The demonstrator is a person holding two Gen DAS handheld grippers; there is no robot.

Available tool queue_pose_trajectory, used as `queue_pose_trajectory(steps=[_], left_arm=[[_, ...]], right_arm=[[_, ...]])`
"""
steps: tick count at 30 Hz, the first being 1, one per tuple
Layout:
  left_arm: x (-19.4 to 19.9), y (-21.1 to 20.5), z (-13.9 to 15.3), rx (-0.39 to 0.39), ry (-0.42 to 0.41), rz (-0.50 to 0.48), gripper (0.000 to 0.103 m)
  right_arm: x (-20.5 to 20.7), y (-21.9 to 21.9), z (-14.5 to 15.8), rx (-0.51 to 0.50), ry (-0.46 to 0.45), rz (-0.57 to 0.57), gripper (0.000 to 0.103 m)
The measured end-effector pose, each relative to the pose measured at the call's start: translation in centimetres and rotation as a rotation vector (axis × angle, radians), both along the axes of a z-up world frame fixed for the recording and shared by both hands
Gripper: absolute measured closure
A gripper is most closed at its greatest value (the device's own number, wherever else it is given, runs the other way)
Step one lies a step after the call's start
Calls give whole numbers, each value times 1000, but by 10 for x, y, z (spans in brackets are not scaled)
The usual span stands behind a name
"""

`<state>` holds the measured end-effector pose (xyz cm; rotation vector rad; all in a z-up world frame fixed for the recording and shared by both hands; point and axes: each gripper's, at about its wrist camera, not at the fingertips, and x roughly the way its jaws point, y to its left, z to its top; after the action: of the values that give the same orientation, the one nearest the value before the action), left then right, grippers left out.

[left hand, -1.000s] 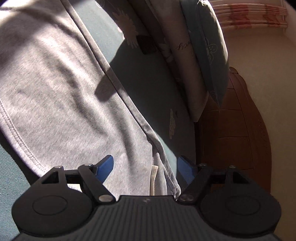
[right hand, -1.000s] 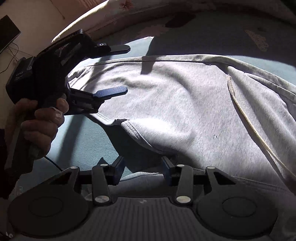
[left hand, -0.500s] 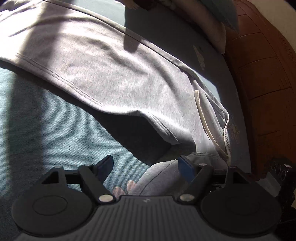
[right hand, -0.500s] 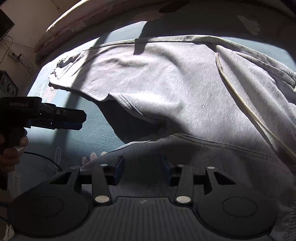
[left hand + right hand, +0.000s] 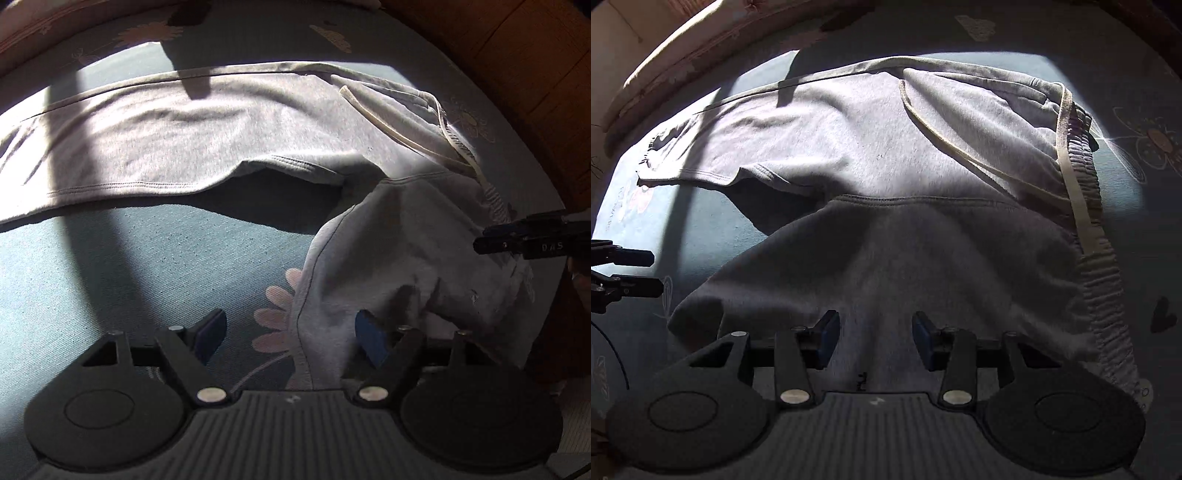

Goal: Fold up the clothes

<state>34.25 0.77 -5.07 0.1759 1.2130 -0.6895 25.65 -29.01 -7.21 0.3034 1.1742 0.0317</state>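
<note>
Grey sweatpants (image 5: 184, 147) lie spread on a teal flowered bedsheet (image 5: 147, 258); the far leg is flat in sunlight and the near leg (image 5: 886, 266) is bunched in shadow. A cream drawstring (image 5: 960, 147) crosses the hips beside the elastic waistband (image 5: 1100, 280). My left gripper (image 5: 291, 332) hovers open over the near leg's left edge, gripping nothing. My right gripper (image 5: 875, 332) hangs over the middle of the near leg with a gap between its jaws, pinching no fabric. Each gripper also shows in the other's view: the right gripper (image 5: 495, 236) and the left gripper (image 5: 639, 273).
A brown wooden headboard (image 5: 517, 48) curves along the bed's right side. A pale quilt or pillow edge (image 5: 665, 62) lines the far left. Bare sheet (image 5: 701, 214) lies left of the near leg. A thin black cable (image 5: 617, 354) trails at the lower left.
My left gripper rolled and swung from the far leg and pillows back over the near leg's edge. The right gripper drew back over the near leg. Neither jaw gap changed.
</note>
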Motion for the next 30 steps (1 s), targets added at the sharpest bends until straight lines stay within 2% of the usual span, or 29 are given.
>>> queue_pose_trajectory(steps=[2, 4, 6, 7, 10, 14, 17, 19, 20, 23, 26, 27, 29, 30], left_arm=[[-9, -11, 1, -17, 8, -47, 27], [-14, -17, -2, -16, 14, -55, 27], [-16, -21, -3, -17, 23, -47, 27], [-16, -21, -3, -20, 24, -41, 27], [-13, -18, 0, -14, 16, -16, 27], [-2, -13, -6, -2, 47, 50, 27], [4, -10, -10, 8, 57, 73, 27], [6, -10, -13, 18, 61, 76, 27], [8, -10, -15, 25, 63, 78, 27], [13, -13, -20, 37, 69, 84, 27], [18, -18, -18, 25, 62, 74, 27], [21, -21, -16, 19, 53, 67, 27], [25, -25, -15, 10, 48, 55, 27], [27, -28, -15, 8, 46, 50, 27]], right_arm=[[-3, -25, 3, -48, -22, -48, 55], [4, -54, 7, -104, -62, -80, 55], [22, -87, 10, -151, -122, -101, 52], [35, -103, 10, -168, -149, -108, 45], [82, -142, -1, -209, -202, -97, 43], [140, -180, -31, -190, -184, -84, 41], [163, -190, -55, -166, -154, -55, 40], [169, -187, -65, -143, -137, 6, 40], [171, -185, -69, -139, -130, 35, 41], [172, -171, -67, -199, -128, 67, 56], [175, -161, -59, -331, -146, 72, 67], [177, -162, -58, -363, -153, 57, 75], [183, -165, -57, -413, -160, 24, 76], [186, -169, -60, -395, -144, 5, 74]])
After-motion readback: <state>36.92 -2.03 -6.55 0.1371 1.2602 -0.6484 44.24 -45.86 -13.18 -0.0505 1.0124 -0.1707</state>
